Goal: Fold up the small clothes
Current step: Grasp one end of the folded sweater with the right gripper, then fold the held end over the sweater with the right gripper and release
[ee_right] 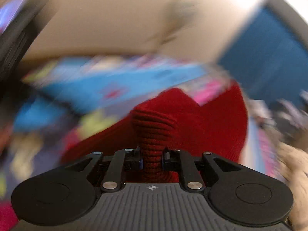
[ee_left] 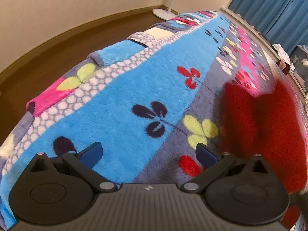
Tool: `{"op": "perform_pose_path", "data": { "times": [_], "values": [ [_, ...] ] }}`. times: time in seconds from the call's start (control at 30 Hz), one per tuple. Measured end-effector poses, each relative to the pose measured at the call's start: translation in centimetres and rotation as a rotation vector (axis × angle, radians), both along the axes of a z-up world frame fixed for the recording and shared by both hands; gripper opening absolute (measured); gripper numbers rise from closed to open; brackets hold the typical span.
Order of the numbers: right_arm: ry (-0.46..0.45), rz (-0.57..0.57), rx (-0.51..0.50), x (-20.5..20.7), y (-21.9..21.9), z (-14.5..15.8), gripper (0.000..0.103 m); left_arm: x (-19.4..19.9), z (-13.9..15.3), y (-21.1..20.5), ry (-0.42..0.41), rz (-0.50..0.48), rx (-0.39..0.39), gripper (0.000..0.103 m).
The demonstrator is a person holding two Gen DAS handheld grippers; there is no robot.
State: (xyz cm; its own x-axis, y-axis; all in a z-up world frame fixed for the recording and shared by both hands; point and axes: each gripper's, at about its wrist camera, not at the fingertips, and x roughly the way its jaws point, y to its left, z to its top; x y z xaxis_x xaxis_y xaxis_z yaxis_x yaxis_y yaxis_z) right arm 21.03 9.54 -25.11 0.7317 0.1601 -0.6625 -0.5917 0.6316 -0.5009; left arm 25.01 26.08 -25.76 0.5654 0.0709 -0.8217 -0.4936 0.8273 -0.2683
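A red knitted garment (ee_right: 192,123) hangs from my right gripper (ee_right: 152,160), which is shut on a bunched ribbed part of it. The right wrist view is strongly motion-blurred. In the left wrist view the same red garment (ee_left: 269,127) shows blurred at the right, over the colourful fleece blanket (ee_left: 134,96). My left gripper (ee_left: 149,155) is open and empty, its blue fingertips (ee_left: 92,153) spread wide just above the blanket, left of the garment.
The blanket covers a bed; its left edge drops to a brown floor (ee_left: 57,44). A white fan stand (ee_left: 165,9) is in the far corner. Blue curtains (ee_left: 279,9) and some clutter (ee_left: 284,57) lie along the bed's right side.
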Motion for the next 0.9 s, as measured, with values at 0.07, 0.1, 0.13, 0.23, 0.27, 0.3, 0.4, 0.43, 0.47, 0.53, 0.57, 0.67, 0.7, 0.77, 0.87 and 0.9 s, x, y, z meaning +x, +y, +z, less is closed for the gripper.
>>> {"op": "perform_pose_path", "data": {
  "times": [0.07,0.1,0.13,0.23,0.27,0.3,0.4,0.43,0.47,0.53,0.57,0.67,0.7,0.77,0.87,0.9],
  "values": [
    [-0.068,0.036,-0.057,-1.2,0.5,-1.7,0.017,0.0,0.0,0.0,0.000,-0.001,-0.005,0.103],
    [-0.061,0.022,-0.040,-0.9,0.2,-1.4,0.017,0.0,0.0,0.0,-0.001,0.000,-0.007,0.103],
    [-0.031,-0.001,0.009,-0.4,-0.1,-0.6,0.017,0.1,0.0,0.0,0.000,-0.002,-0.008,0.103],
    [-0.061,0.035,0.065,-1.2,-0.4,1.9,0.016,0.3,-0.1,-0.4,0.003,-0.016,0.002,0.103],
    [-0.075,0.049,0.085,-1.6,-0.4,2.8,0.016,0.3,-0.1,-0.4,0.003,-0.018,0.004,0.103],
    [-0.078,0.058,0.107,-2.0,-0.4,3.6,0.016,0.3,-0.1,-0.4,0.003,-0.018,0.005,0.103],
    [-0.053,0.105,0.076,-2.5,-0.1,3.3,0.016,0.3,-0.2,-0.4,0.002,-0.012,0.001,0.103],
    [-0.040,0.115,0.042,-2.8,-0.1,2.2,0.019,0.3,-0.2,-0.5,0.003,-0.013,0.004,0.103],
    [-0.019,0.117,0.016,-2.9,-0.3,1.2,0.024,0.3,-0.2,-0.5,0.001,-0.015,0.007,0.103],
    [0.018,0.109,0.016,-2.6,-0.4,0.2,0.031,0.2,-0.1,-0.6,-0.004,-0.018,0.007,0.103],
    [0.029,0.106,0.034,-2.5,-0.6,0.7,0.033,0.2,-0.1,-0.5,-0.011,-0.017,0.001,0.103],
    [0.175,0.084,0.170,-1.9,-1.8,3.9,0.051,0.0,0.4,-0.3,-0.045,-0.019,-0.022,0.103],
    [0.224,0.070,0.250,-1.8,-2.8,5.4,0.054,-0.2,0.6,-0.3,-0.057,-0.022,-0.024,0.103],
    [0.257,0.007,0.390,-1.8,-5.0,8.1,0.054,-0.8,1.5,-0.4,-0.081,-0.022,-0.013,0.103],
    [0.177,-0.165,0.502,-0.6,-8.3,9.5,0.048,-2.1,3.4,-0.8,-0.128,-0.025,-0.010,0.103],
    [0.158,-0.226,0.475,0.0,-8.7,9.0,0.036,-2.4,3.9,-1.0,-0.141,-0.033,-0.013,0.103]
  ]
}}
